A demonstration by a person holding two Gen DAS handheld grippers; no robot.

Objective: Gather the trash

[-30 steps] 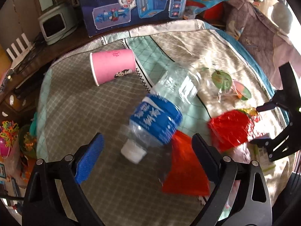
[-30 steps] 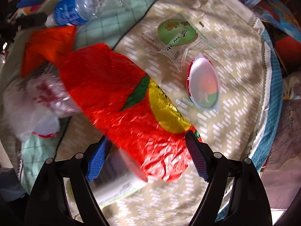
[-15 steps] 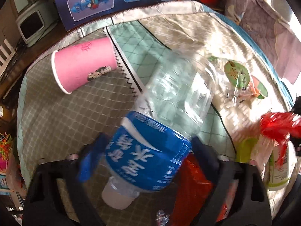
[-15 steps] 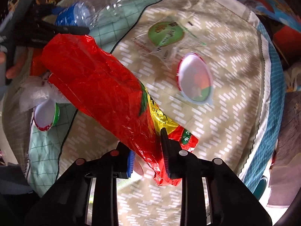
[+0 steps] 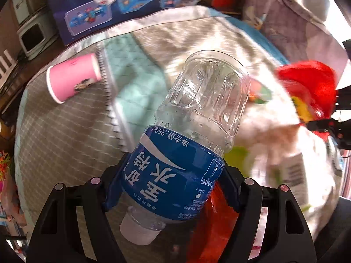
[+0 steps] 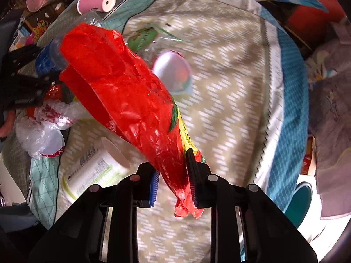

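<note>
Both tongs loaded, nothing binned yet as far as I can see. Left gripper point(image 5: 171, 186) is clamped on the clear water bottle point(image 5: 193, 135), blue pads squeezing the blue label, cap end pointing back toward the camera, base pointing out over the mat point(image 5: 65, 144); jaws stand fairly wide because the bottle is fat, and it looks lifted clear of the mat. Right gripper point(image 6: 173, 182) has its jaws nearly together, pinching the tail of the red foil snack bag point(image 6: 122, 87), which hangs off the pads and sticks out toward the bottle side, also off the mat. Judging progress: two pieces picked, none deposited, and I can't see any bin or trash bag in either view, so where these go is unknown. Still lying on the mat: pink paper cup point(image 6: 94, 1) on its side near the far edge, a clear wrapper with a green round label point(image 6: 144, 36), a round lid or small cup point(image 6: 173, 72) just beside it, a white tub with green print point(image 6: 94, 173) on its side near the right gripper, crumpled clear plastic film point(image 6: 41, 125) next to it, and a red-orange piece point(image 5: 210, 225) under the left tongs. Call it early, most of the pile is left. Risk: the foil bag is held only by a thin corner and could slip
</note>
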